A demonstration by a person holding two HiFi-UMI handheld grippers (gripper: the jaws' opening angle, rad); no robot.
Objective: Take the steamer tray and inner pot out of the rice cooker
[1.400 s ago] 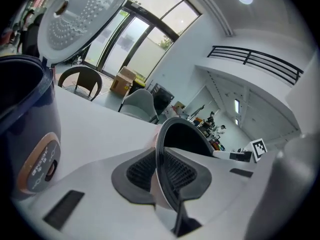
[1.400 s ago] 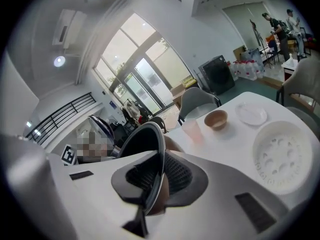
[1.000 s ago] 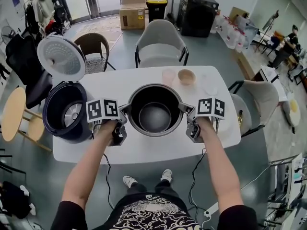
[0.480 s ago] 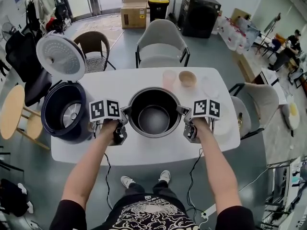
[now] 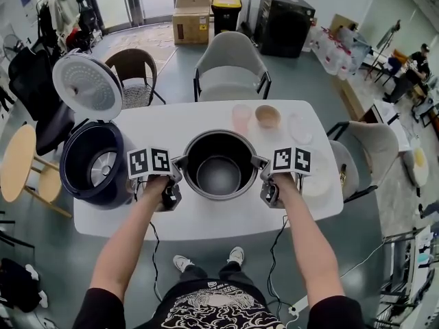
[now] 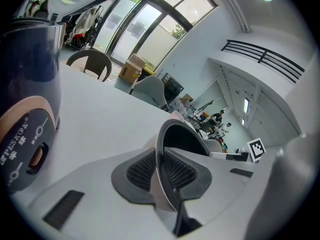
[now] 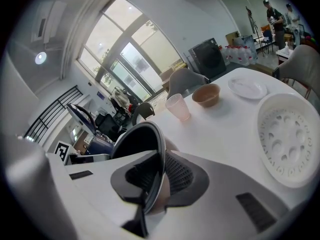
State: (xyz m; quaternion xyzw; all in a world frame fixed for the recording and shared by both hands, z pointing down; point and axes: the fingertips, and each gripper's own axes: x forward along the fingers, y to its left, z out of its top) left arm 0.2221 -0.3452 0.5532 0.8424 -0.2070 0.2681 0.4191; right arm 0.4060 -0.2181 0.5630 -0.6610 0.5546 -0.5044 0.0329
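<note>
The dark metal inner pot (image 5: 219,164) is over the middle of the white table (image 5: 206,218), empty inside. My left gripper (image 5: 180,164) is shut on its left rim and my right gripper (image 5: 259,163) is shut on its right rim. The left gripper view shows the rim (image 6: 167,144) pinched between the ribbed pads (image 6: 142,169), and the right gripper view shows the pot (image 7: 137,139) clamped the same way. The white perforated steamer tray (image 7: 287,134) lies on the table to the right of the pot. The dark blue rice cooker (image 5: 92,163) stands at the table's left with its lid (image 5: 88,86) up. I cannot tell if the pot touches the table.
A pink cup (image 5: 241,114), a brown bowl (image 5: 267,115) and a clear plate (image 5: 300,125) sit behind the pot. Grey chairs (image 5: 230,60) stand round the table. Cables hang from the near edge.
The pot and both grippers have sunk a little toward the table and drawn slightly closer to me. The grips are unchanged.
</note>
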